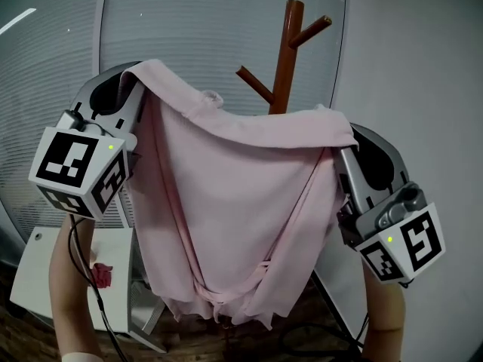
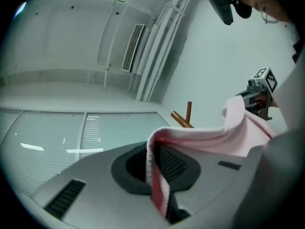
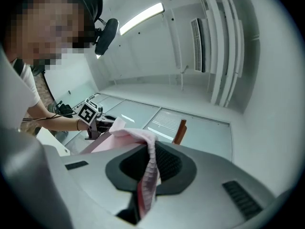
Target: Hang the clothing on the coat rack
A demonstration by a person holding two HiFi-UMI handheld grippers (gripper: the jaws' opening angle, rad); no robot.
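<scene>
A pale pink garment [image 1: 234, 210] hangs spread between my two grippers in the head view, its lower hem dangling near the floor. My left gripper [image 1: 139, 78] is shut on the garment's upper left edge [image 2: 157, 175]. My right gripper [image 1: 343, 138] is shut on the upper right edge [image 3: 148, 171]. Behind the cloth stands the brown wooden coat rack [image 1: 287, 51], its pole and two angled pegs rising above the garment's top edge. The rack's top also shows past the jaws as the coat rack [image 2: 185, 118] and the coat rack [image 3: 180, 130].
A frosted glass wall [image 1: 189, 21] with blinds stands behind the rack, and a plain white wall [image 1: 423, 66] is to its right. A white table [image 1: 45, 277] with a small red item [image 1: 102, 274] sits at the lower left. Cables trail on the floor.
</scene>
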